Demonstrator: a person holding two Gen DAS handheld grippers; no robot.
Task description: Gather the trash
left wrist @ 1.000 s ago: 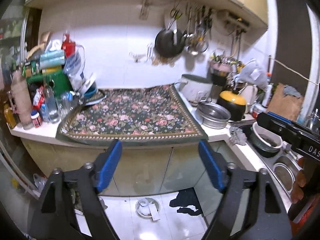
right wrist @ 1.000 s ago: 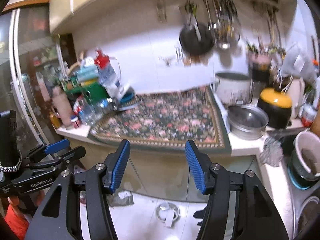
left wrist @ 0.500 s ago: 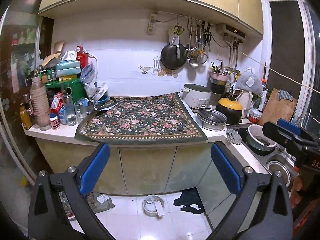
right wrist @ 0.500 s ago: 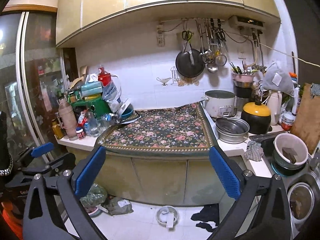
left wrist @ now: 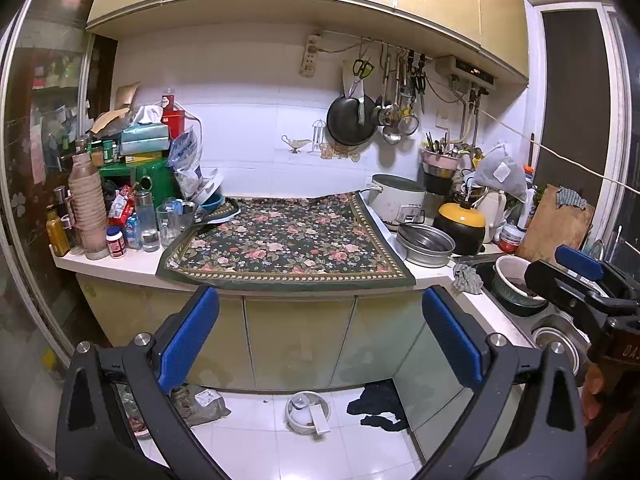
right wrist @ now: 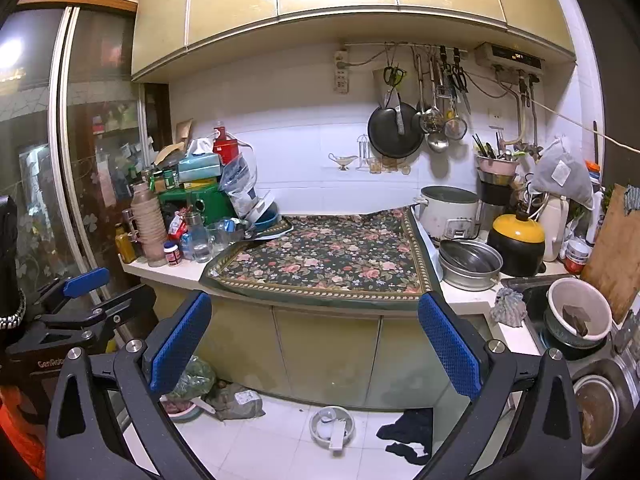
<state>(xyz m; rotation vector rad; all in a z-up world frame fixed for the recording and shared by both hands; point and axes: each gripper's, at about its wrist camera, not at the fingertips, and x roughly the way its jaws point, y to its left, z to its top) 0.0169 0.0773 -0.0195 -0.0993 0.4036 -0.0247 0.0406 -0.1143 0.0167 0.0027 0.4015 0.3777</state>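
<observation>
Cloth [left wrist: 284, 244] lies mid-frame on bench [left wrist: 128, 262]; bottles [left wrist: 120, 216] crowd frame left, pots [left wrist: 426, 240] right; bowl [left wrist: 307, 412] on floor [left wrist: 256, 440] below, bottom centre.

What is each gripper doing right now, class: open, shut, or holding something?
Left gripper: open wide after just opening, nothing between the jaws.
Right gripper: open wide after just opening, nothing between the jaws.

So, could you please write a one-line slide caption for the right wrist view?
Open, empty right gripper facing a cluttered kitchen counter with a floral cloth; dark rag lying on the floor.
</observation>
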